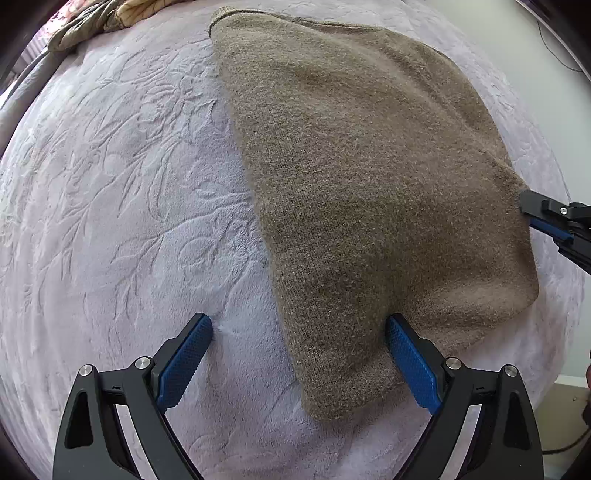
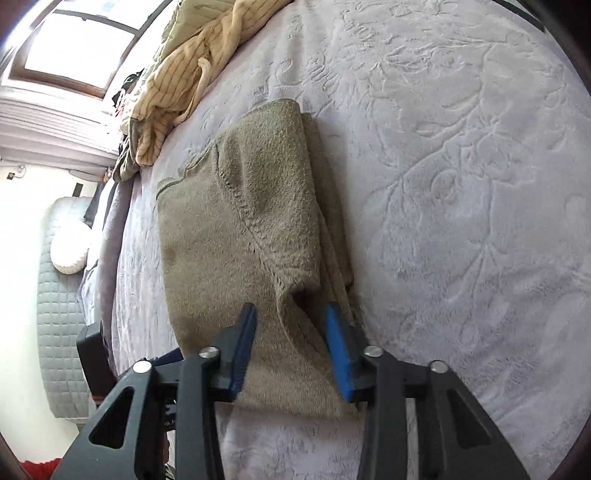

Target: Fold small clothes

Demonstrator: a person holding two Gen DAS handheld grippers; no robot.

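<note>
A fuzzy brown knit sweater [image 1: 369,184] lies folded on a pale lilac embossed bedspread [image 1: 110,184]. My left gripper [image 1: 299,328] is open, its jaws wide apart and straddling the sweater's near left corner. My right gripper [image 2: 290,314] is open over the near end of the sweater [image 2: 240,221], where a folded sleeve with a seam lies on top. The right gripper also shows at the right edge of the left wrist view [image 1: 554,221], at the sweater's right edge.
A heap of striped cream and olive clothes [image 2: 177,85] lies at the far end of the bed, also showing in the left wrist view [image 1: 99,18]. A window [image 2: 77,44], a grey quilted mat [image 2: 55,314] and a black box [image 2: 92,354] are beside the bed.
</note>
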